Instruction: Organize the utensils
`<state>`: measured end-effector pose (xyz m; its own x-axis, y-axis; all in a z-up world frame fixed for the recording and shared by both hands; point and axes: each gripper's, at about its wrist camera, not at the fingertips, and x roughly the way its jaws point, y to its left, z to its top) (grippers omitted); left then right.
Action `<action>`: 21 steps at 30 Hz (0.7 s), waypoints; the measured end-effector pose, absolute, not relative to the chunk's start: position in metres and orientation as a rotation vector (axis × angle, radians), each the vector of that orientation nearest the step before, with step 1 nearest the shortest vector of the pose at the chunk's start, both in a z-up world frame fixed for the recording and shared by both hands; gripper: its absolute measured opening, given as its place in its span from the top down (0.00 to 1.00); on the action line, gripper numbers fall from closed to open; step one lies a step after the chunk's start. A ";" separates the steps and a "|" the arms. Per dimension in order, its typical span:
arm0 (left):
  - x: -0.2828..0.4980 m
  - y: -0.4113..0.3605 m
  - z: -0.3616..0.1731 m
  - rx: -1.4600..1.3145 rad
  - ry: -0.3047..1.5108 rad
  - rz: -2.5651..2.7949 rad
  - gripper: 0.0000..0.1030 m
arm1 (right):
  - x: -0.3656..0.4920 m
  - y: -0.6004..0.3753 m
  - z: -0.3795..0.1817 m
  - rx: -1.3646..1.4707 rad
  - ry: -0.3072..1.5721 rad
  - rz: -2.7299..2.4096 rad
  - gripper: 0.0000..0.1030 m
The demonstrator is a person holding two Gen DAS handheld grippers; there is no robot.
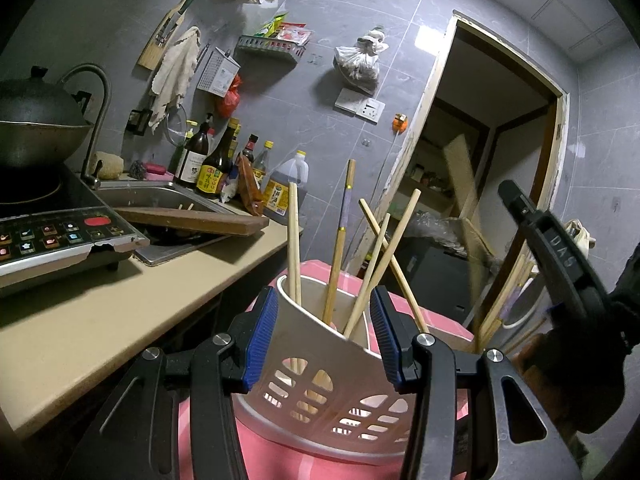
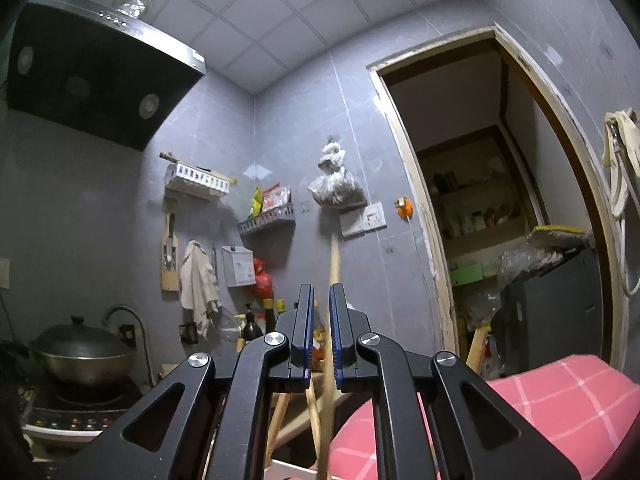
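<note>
A white utensil holder is clamped by the left tongs above pink cloth; a chopstick, pinched in the right tongs, should be lowered upright inside.

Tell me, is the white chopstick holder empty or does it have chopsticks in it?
Not empty. The white chopstick holder, clamped in the left gripper, has several wooden chopsticks standing inside, leaning different ways.
</note>
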<state>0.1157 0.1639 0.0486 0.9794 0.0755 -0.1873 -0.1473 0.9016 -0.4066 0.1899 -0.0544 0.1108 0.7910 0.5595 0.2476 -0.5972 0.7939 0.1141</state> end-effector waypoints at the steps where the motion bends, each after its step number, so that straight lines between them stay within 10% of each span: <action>1: 0.116 0.164 0.049 -0.433 0.169 0.116 0.59 | 0.191 -0.054 0.110 0.193 -0.197 0.626 0.94; 17: 0.118 0.162 0.046 -0.426 0.188 0.112 0.59 | 0.179 -0.090 0.116 0.187 -0.089 0.668 0.93; 21: 0.120 0.157 0.045 -0.398 0.200 0.103 0.59 | 0.167 -0.135 0.120 0.167 -0.073 0.625 0.74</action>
